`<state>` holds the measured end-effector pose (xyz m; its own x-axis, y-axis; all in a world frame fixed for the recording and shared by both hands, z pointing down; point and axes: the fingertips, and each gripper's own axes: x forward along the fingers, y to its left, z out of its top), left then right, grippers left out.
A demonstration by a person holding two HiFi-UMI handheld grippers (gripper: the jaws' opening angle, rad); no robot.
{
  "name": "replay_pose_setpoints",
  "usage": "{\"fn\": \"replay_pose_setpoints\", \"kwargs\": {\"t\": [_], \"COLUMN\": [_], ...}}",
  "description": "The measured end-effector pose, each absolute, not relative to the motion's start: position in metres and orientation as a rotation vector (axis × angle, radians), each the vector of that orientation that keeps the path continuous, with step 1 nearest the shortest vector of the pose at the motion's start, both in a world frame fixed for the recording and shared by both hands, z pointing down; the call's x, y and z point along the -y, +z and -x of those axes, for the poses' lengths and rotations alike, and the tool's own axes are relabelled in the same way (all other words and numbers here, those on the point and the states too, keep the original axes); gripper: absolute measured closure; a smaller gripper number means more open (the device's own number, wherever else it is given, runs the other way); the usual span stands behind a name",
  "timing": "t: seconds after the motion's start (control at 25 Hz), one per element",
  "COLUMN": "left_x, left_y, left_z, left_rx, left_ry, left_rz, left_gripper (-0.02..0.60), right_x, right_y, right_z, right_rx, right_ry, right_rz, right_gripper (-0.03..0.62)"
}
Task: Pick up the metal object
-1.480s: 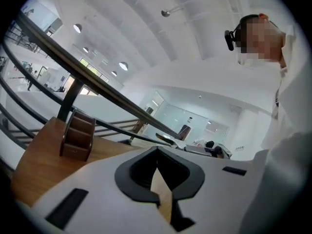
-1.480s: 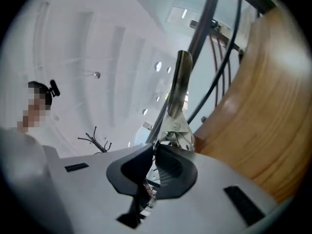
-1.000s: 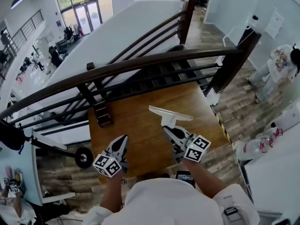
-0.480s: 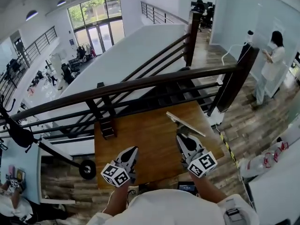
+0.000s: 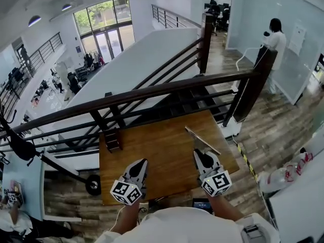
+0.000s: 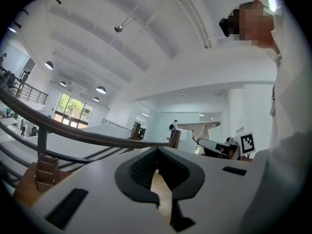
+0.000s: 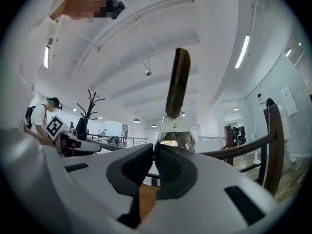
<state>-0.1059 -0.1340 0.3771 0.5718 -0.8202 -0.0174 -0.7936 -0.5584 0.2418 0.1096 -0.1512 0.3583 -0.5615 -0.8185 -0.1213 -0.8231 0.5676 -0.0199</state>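
— Since it looks like thin sheet metal, how will the metal scraper [image 5: 202, 139] handle?

— Light and stiff, I'd judge, but slick. Its wide blade also gives it leverage to twist in a grip. The best hold is the triangular neck, where the right claw [image 5: 203, 155] pinches it now, jaws nearly together on the metal. The blade stands just past that claw's tips, clear above the wooden counter [image 5: 152, 151].

— And the left claw [image 5: 141, 167]?

— Its jaws are together on nothing. It hovers beside the right claw, apart from the scraper.

— What differs from a second ago?

— Then the blade lay broad and flat towards the head view. Now it has rolled to a slanted edge, with the right claw's grip unchanged.
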Motion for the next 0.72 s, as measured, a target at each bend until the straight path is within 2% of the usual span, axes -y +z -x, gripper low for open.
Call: {"fn": "replay_pose_setpoints", "kwargs": {"t": [0.72], "left_x": [0.124], "left_y": [0.385], "left_z": [0.067], "left_rx": [1.28], "left_ry": [-0.102], "left_rz": [-2.613], "left_gripper": [0.568], "right_x": [0.141], "right_y": [0.377], "right_z": [-0.149], "right_rx": [-2.596], "right_ry": [-0.011], "right_rz": [1.478], "right_gripper": [0.563]}}
